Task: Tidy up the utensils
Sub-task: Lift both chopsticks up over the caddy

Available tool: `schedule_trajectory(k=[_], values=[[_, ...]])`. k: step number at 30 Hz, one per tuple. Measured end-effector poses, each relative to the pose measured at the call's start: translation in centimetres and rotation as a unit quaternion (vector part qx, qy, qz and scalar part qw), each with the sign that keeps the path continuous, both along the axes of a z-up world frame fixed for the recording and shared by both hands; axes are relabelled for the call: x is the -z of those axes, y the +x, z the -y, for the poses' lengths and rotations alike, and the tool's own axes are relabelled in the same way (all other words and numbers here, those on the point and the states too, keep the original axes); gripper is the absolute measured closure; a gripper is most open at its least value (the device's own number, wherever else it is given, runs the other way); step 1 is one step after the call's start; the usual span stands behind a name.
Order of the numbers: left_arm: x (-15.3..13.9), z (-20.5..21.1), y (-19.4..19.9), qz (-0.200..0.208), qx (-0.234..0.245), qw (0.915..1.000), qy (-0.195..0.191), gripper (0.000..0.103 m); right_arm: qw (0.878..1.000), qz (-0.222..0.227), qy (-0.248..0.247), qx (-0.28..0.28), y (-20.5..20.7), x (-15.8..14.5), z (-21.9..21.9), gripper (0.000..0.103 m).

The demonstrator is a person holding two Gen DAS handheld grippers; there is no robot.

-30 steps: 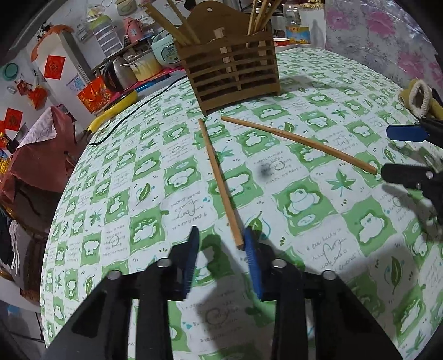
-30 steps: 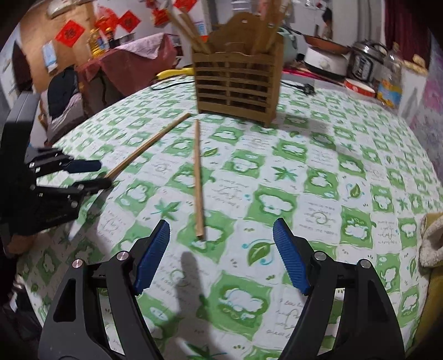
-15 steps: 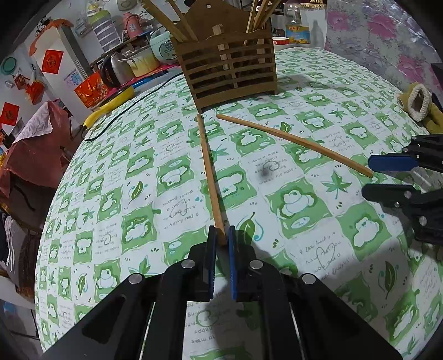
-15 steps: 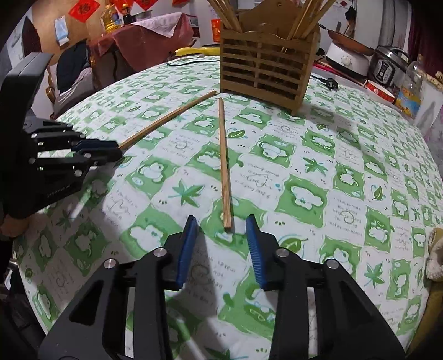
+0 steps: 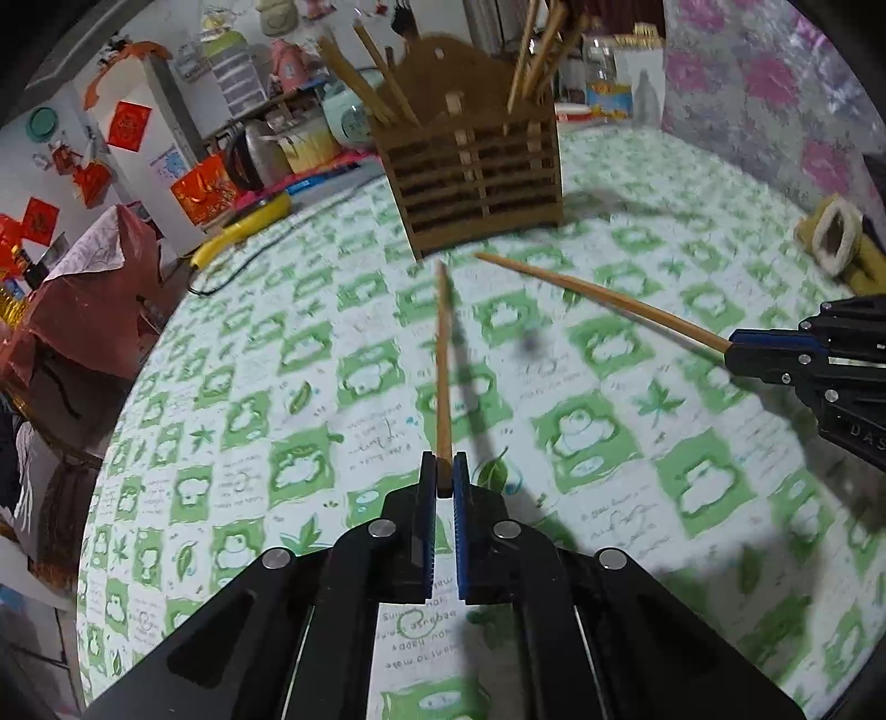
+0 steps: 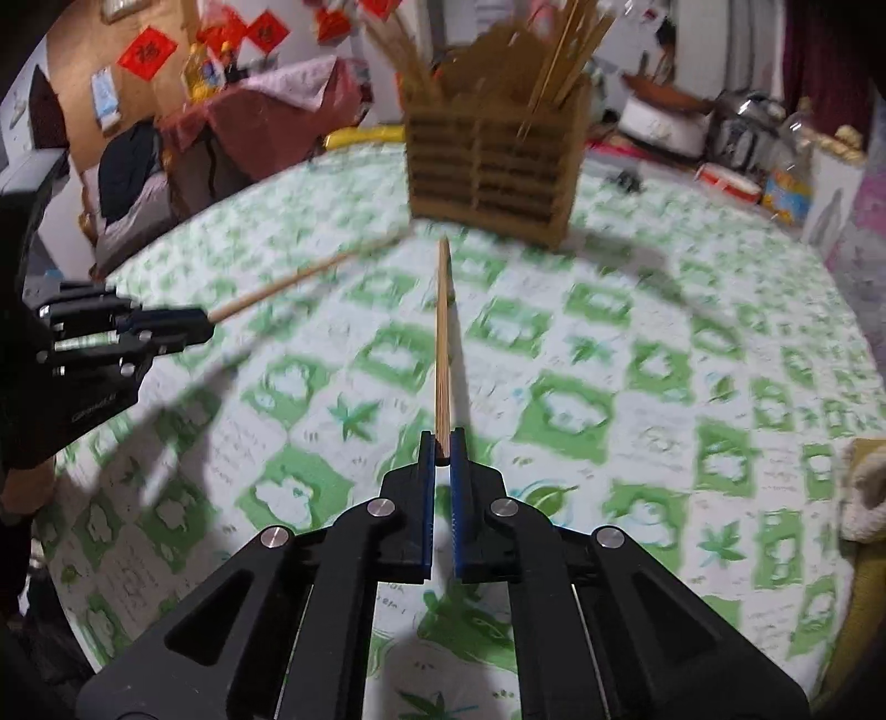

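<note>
Chopsticks — each gripper is clenched on one's near end: left gripper (image 5: 444,476) on the left chopstick (image 5: 442,365), right gripper (image 6: 441,450) on the right chopstick (image 6: 442,338), both just above the tablecloth (image 5: 609,443). Held only at the tip, either may pivot or slip before reaching the wooden holder (image 5: 476,177).

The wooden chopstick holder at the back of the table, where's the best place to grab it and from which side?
Probably the top edge of a slatted side wall of the holder, coming down from above: the thin wall would fit between claw pads. Choose a spot away from the chopsticks standing inside. Both claws currently hold a chopstick each.
</note>
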State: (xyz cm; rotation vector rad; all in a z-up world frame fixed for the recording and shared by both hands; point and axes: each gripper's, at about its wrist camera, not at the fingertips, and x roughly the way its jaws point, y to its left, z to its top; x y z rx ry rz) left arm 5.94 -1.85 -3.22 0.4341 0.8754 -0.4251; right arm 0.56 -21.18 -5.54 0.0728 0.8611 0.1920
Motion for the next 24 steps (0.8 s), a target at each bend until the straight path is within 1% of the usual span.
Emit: schedule_trajectory(k=[4,6,9,11,13,16,19,21,24], values=[[-3.1,0.2,-0.7,0.028,-0.002,0.9995,-0.014,0.097,0.997,0.07,0.015,0.02,-1.7,-4.8,0.8,0.097],[-5.3,0.3,-0.9,0.043,-0.004,0.9987,-0.028,0.097,0.994,0.109,0.016,0.027,-2.4,-7.8,1.1,0.097],[-8.4,0.5,-0.9,0.058,-0.005,0.9968,-0.055,0.097,0.988,0.151,0.02,0.033,-3.0,-11.5,1.4,0.097],[-10.1,0.7,-0.8,0.06,-0.002,0.9954,-0.075,0.097,0.985,0.169,0.02,0.036,-3.1,-13.1,1.5,0.097],[-11.5,0.8,-0.5,0.055,0.003,0.9937,-0.098,0.097,0.983,0.179,0.019,0.038,-3.1,-14.0,1.5,0.097],[-12.4,1.0,0.2,0.045,0.002,0.9924,-0.115,0.097,0.983,0.179,0.02,0.04,-2.6,-14.2,1.5,0.097],[-13.3,1.5,1.5,0.036,0.001,0.9918,-0.122,0.097,0.983,0.178,0.024,0.04,-1.5,-14.4,1.7,0.097],[-14.1,1.9,2.2,0.038,0.001,0.9916,-0.124,0.097,0.982,0.182,0.029,0.041,-1.2,-14.8,1.8,0.097],[-16.1,2.9,3.6,0.052,0.002,0.9903,-0.129,0.097,0.977,0.204,0.036,0.046,0.5,-16.8,2.3,0.097]])
